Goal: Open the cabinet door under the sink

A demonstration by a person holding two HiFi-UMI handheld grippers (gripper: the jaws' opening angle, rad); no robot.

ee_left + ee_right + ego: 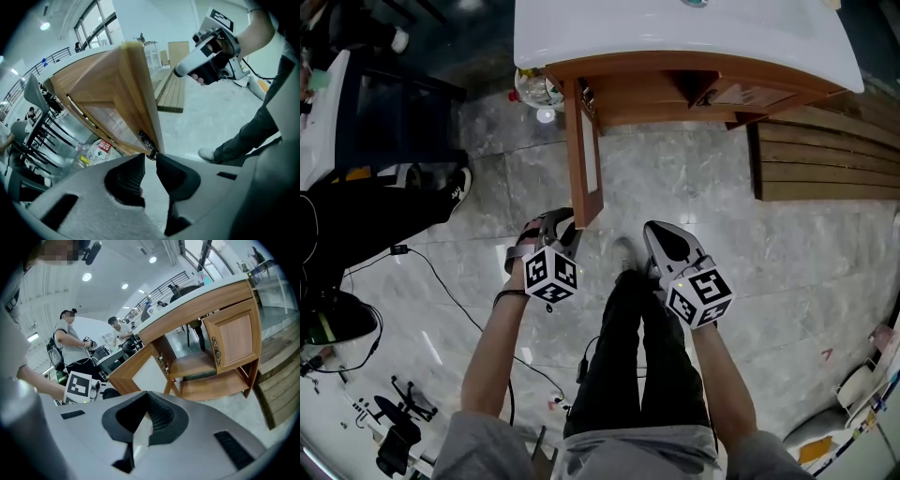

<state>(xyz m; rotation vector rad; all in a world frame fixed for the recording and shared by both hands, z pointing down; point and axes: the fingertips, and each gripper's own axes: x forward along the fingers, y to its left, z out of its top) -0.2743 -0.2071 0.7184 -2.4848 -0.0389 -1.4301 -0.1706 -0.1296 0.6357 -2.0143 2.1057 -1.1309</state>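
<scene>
Cabinet door handle (pixel 147 142) in the pinch of left hand-held gripper (pixel 150 157); right hand-held gripper (pixel 146 394) closed, empty.

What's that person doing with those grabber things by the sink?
A person holds a gripper in each hand before the white sink. The left gripper pinches the metal handle of the cabinet door, which is swung wide open. The right gripper is shut, empty and held clear. The other door is closed.
</scene>
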